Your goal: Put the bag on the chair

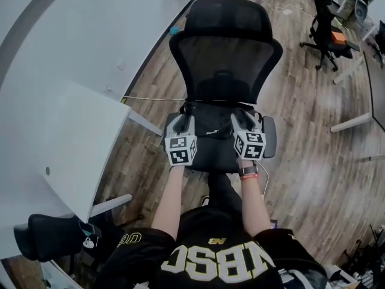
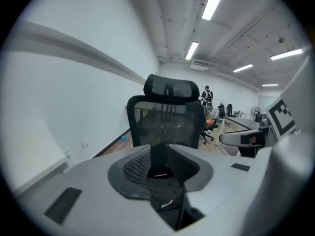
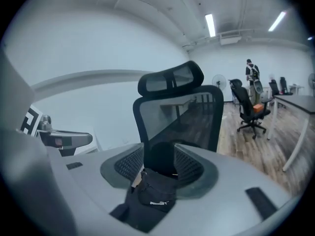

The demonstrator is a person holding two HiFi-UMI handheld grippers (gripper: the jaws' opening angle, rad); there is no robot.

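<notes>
We wear a black short-sleeved jersey (image 1: 213, 264) with cream block lettering across it, more cream print on the left sleeve (image 1: 129, 241), dark trousers (image 1: 224, 191), and a red-strapped watch (image 1: 248, 173).

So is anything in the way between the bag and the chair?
Nothing visible is. The bag already lies on the chair. The left hand-held gripper and the right hand-held gripper are closing with the bag between their jaws, the pads not visibly pressing it.
</notes>
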